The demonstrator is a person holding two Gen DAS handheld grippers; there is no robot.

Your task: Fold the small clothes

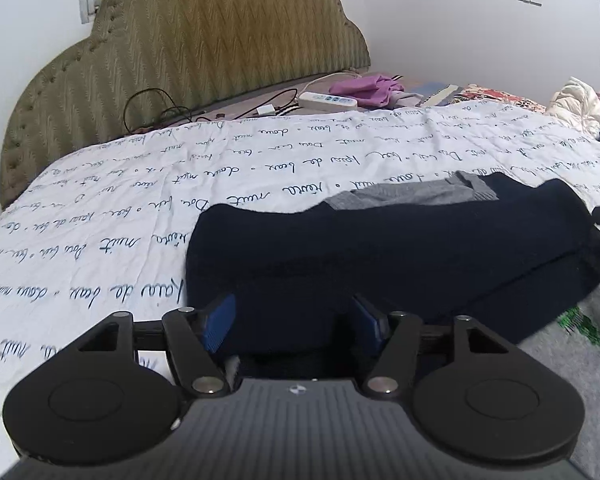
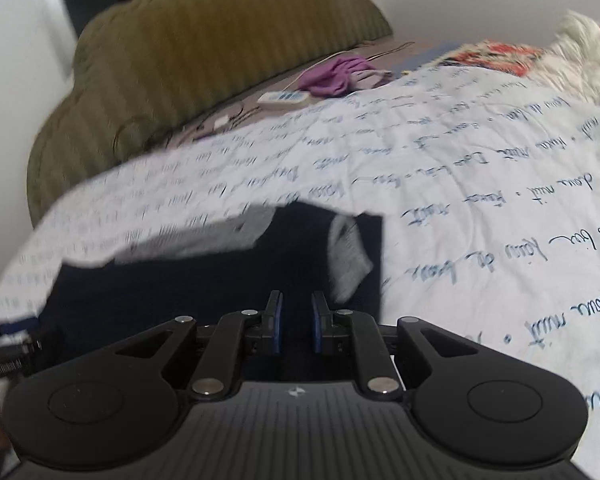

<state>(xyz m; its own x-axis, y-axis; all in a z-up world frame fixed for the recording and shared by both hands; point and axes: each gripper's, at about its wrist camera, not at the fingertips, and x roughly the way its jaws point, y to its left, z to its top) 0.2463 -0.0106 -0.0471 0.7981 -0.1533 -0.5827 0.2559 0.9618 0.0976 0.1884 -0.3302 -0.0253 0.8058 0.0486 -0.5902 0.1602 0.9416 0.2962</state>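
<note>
Folding a dark navy knit garment (image 1: 400, 248) that lay spread on the script-printed bedsheet (image 1: 120, 208), its grey lining (image 1: 404, 196) showing at the far edge.

It looked soft, light and limp, likely to sag and drag rather than hold a shape, so a pinch at a hem edge or corner seemed the sensible hold, not the thick middle. The left gripper (image 1: 292, 320) angled downward at the garment's near edge, its blue pads (image 1: 220, 324) parted with dark cloth lying between them; whether they pressed the fabric could not be told, and it seemed not yet gripped. The right gripper (image 2: 296, 320) also tilted downward over the garment's right part, its jaws nearly together with a narrow gap, and whether any cloth was caught could not be told through the blur.
</note>
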